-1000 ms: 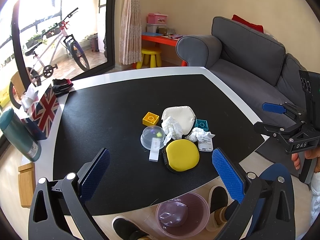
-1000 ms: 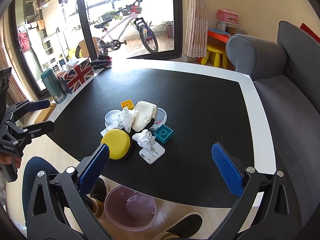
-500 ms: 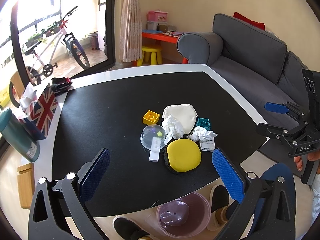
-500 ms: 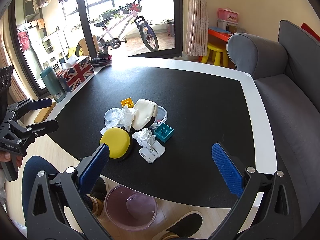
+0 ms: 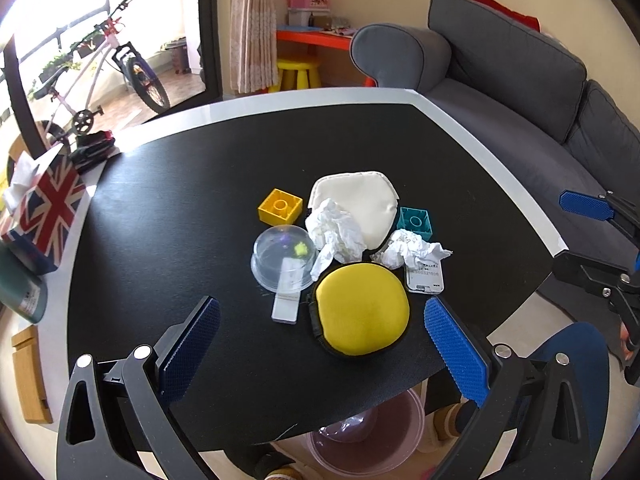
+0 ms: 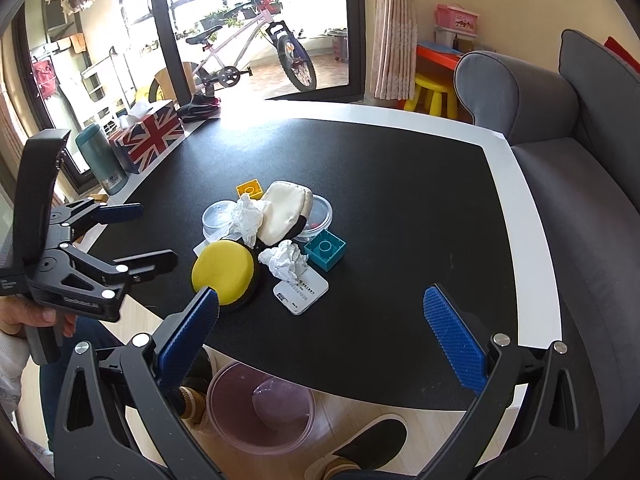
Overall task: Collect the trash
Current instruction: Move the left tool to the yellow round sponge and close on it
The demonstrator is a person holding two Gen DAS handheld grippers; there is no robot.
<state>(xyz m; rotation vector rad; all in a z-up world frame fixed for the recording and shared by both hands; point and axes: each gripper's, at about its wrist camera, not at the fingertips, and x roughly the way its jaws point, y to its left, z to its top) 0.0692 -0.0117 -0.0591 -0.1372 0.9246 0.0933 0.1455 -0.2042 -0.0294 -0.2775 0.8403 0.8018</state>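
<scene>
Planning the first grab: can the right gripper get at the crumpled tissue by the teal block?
Probably yes. The right gripper is open, and the tissue lies on top of the pile, uncovered, though the teal block and white card sit close.

Only partly legible digits show on the white card (image 5: 425,278).

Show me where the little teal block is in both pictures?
Left wrist view: the teal block sits right of centre, at the right edge of the white pouch, just behind a crumpled tissue.
Right wrist view: the teal block sits near the middle, right of that crumpled tissue.
Shared landmark: the round yellow case at the pile's near side.
</scene>
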